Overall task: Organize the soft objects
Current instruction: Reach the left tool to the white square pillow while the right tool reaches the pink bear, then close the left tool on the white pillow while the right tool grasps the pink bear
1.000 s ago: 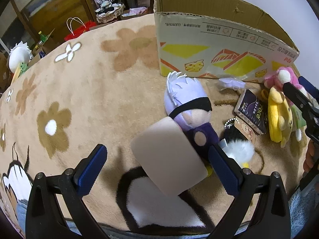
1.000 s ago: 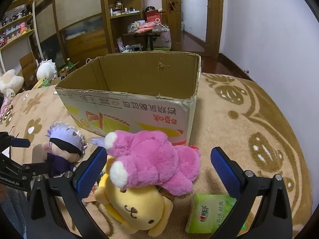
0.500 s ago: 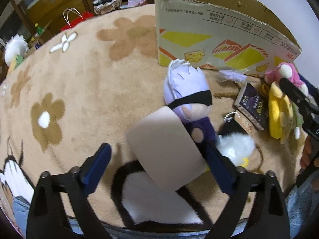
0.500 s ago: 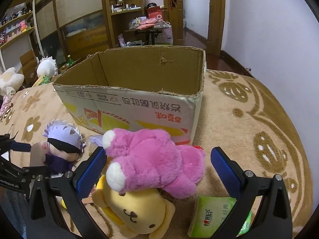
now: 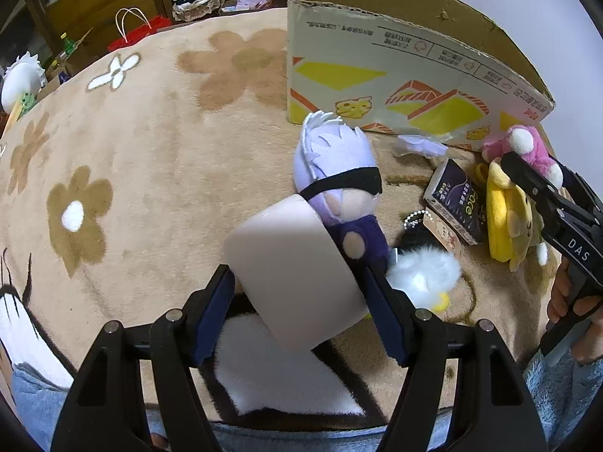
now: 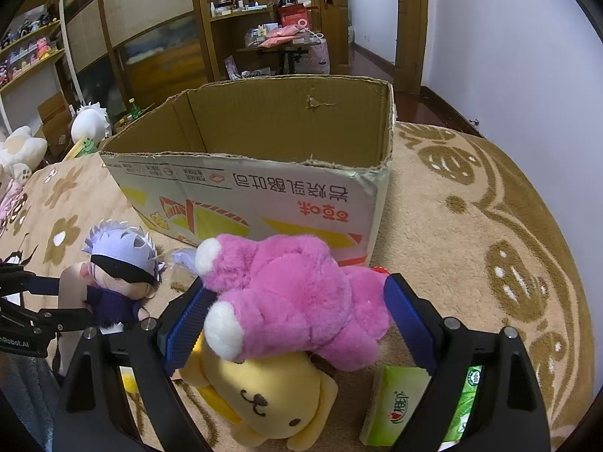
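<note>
My left gripper is shut on a pale pink soft block that leans on a lavender-haired doll. A white fluffy toy lies right of it. My right gripper is closed around a pink plush bear, its pads touching both sides. The bear lies on a yellow plush dog. An open cardboard box stands behind them on the carpet; it also shows in the left wrist view.
A green tissue pack lies by my right finger. A dark packet and a keychain tag lie between the doll and the yellow dog. The flower-patterned carpet spreads left. Shelves and furniture stand beyond.
Both grippers have closed: the left onto the pink block, the right onto the pink bear. Both have also moved forward toward the toys.
</note>
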Tool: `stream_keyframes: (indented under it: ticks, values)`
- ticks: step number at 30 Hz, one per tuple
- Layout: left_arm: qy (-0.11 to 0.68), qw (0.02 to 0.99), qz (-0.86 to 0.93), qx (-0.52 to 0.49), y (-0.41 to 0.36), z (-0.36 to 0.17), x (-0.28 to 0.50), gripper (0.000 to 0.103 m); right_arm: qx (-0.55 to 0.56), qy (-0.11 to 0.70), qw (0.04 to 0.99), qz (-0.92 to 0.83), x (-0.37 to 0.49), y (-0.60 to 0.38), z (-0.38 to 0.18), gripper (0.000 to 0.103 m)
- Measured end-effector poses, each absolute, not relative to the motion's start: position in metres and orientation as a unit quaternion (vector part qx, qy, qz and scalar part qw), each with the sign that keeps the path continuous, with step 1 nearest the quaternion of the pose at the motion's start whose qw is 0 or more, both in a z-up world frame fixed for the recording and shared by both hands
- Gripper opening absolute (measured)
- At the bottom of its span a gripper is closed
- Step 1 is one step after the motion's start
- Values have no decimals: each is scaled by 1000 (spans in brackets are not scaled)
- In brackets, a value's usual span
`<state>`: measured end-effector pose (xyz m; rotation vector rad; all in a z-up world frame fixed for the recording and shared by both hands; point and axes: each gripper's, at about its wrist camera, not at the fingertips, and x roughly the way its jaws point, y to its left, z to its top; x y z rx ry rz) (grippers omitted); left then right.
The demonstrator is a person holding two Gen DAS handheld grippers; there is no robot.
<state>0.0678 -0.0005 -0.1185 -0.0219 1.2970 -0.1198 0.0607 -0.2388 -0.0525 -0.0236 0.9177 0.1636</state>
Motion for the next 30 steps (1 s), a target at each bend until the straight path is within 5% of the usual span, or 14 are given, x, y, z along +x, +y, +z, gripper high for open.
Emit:
stream_keyframes:
  ticks: [7,11,18,30]
  values:
    - [614,787,-53,-27,7,-123,70,69,-12,441,893,83,59,-237,-51,87]
    - [618,783,-57,-37,10,-129,71,53,-20,437,895,86,58,-235,-47,60]
    - [603,796,-44,-30,11,-124,70,38,-22,434,896,86,55,-234,-43,52]
    - [507,862,-16,17,3,-78,44,36,10,397,914,83,38,-246,-17,49]
